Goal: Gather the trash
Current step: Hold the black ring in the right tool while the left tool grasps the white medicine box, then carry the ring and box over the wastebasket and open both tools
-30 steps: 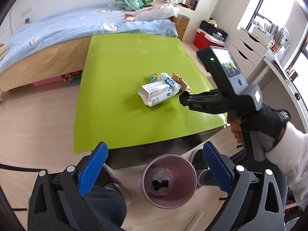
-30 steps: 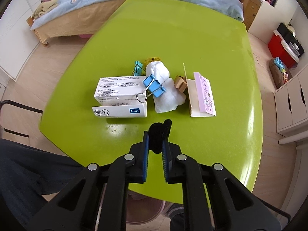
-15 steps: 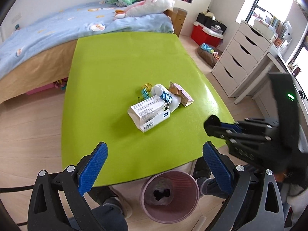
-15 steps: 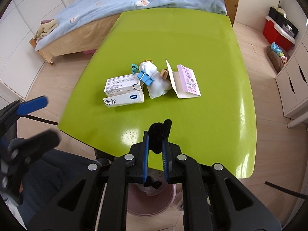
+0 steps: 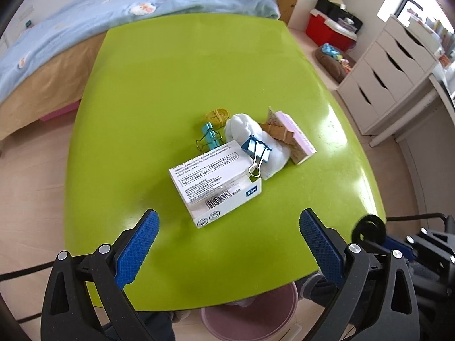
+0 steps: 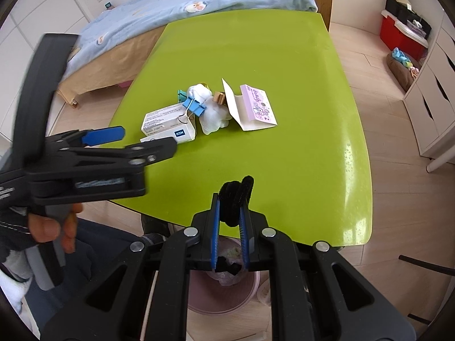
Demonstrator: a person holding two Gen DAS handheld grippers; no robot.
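A heap of trash lies mid-table: a white box (image 5: pixel 213 182) (image 6: pixel 167 125), a blue binder clip (image 5: pixel 256 147) leaning on it, a crumpled white tissue (image 5: pixel 244 128) (image 6: pixel 213 113), a teal clip (image 5: pixel 209 137), a yellow rubber band (image 5: pixel 217 115) and a pink card (image 5: pixel 295 136) (image 6: pixel 256 108). My left gripper (image 5: pixel 227 221) (image 6: pixel 149 137) hangs open just short of the box, holding nothing. At the table's near edge, my right gripper (image 6: pixel 230 199) (image 5: pixel 381 241) is shut on a black fuzzy loop (image 6: pixel 236 190) (image 5: pixel 369 228). A pink bin (image 6: pixel 227 292) (image 5: pixel 250 312) stands on the floor below it.
The green table (image 5: pixel 184 71) fills the middle, with a bed (image 5: pixel 85 28) behind it. White drawers (image 5: pixel 389 79) and a red box (image 5: pixel 324 28) stand to the right. A person's legs and a gloved hand (image 6: pixel 42 227) are at the near edge.
My left gripper has come forward and down over the table toward the white box. The right gripper has drawn back to the near edge above the bin, still shut on the black loop.
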